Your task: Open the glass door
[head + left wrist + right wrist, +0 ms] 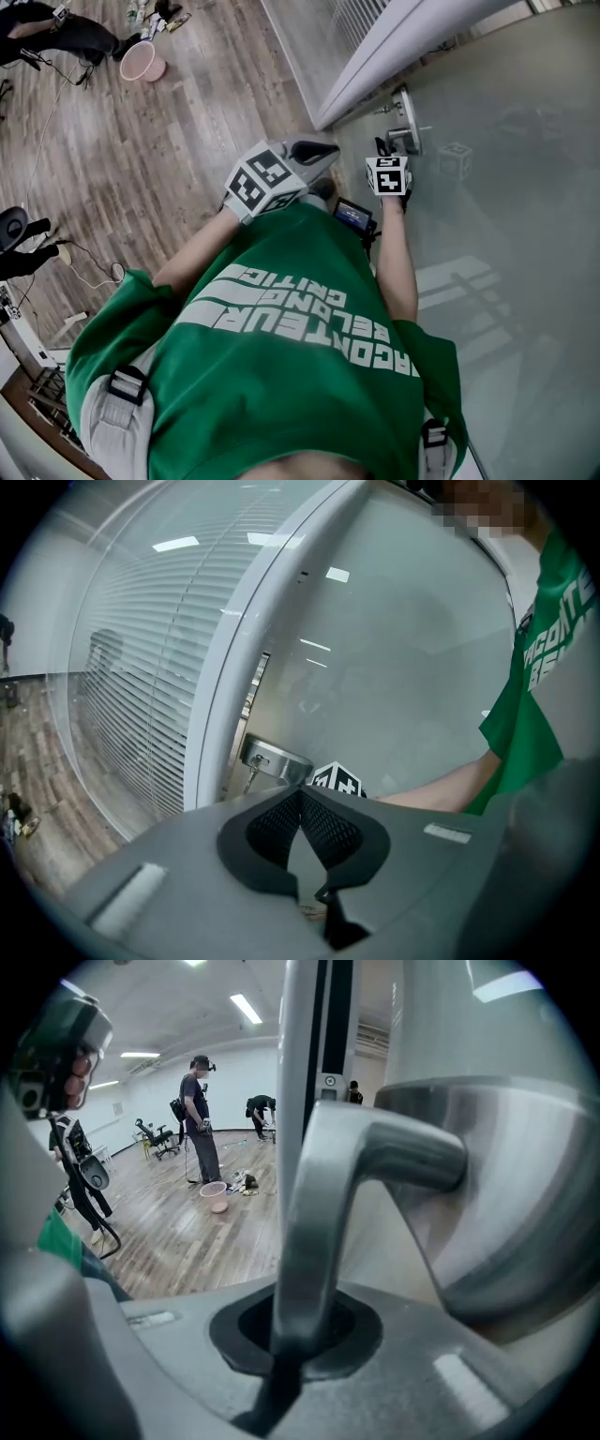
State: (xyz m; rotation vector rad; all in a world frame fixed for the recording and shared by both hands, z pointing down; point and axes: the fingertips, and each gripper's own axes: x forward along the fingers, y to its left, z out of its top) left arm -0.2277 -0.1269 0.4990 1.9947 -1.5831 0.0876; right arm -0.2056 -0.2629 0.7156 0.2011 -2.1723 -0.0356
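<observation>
**Grip on a smooth lever, door not yet swung**

Nearest the head camera is the person's green shirt (309, 328). Its white lettering lies upside down there and seems to read "…CONTEUR", "BELONG" and "CRITIC…", though the ends are cut off. The marker cubes carry only black-and-white squares, and the small screen (354, 216) by the right forearm is too small to read.

The left hand-held gripper (301, 797) hangs free just short of the door, its pads meeting at the tips with nothing between them. The right hand-held gripper (298, 1330) is clamped narrow on the free end of the metal door handle (323, 1204), which stands on the frosted glass door (525, 234) beside the white frame (394, 47). The door looks to sit shut against that frame.

Likely trouble:
- The lever is polished and is held only near its tip, so the pads could slide off as it is turned or pulled.
- Pulling before the latch clears would strain the grip for nothing.
- A key (251, 775) hangs from the round lock plate (277, 758) close by and could be knocked. Whether the lock is turned cannot be told.
- The door, if it swings this way, may meet the person's body or the idle left gripper.

Farther off, on the wooden floor (187, 141), a pink bucket (142, 61) stands among cables, with other people (200, 1115) beyond.
</observation>
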